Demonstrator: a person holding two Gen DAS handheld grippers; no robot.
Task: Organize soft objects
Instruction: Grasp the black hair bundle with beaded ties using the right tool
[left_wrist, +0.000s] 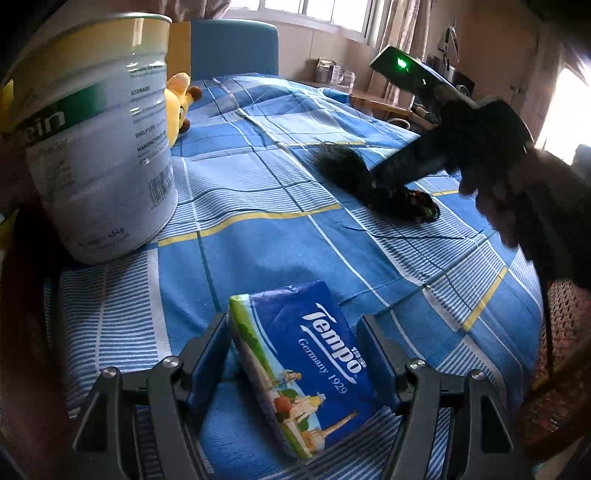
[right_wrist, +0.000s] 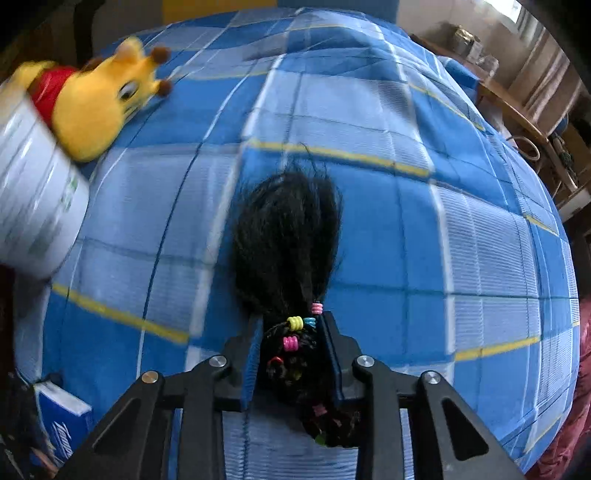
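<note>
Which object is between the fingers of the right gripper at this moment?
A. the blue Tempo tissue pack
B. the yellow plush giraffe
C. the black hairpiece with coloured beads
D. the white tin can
C: in the right wrist view, the right gripper has its fingers on both sides of the beaded end of the black hairpiece, which lies on the blue checked bedsheet.

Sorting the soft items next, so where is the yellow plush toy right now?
The yellow plush toy lies on the blue plaid cloth at the right wrist view's upper left, right beside the white can.
</note>
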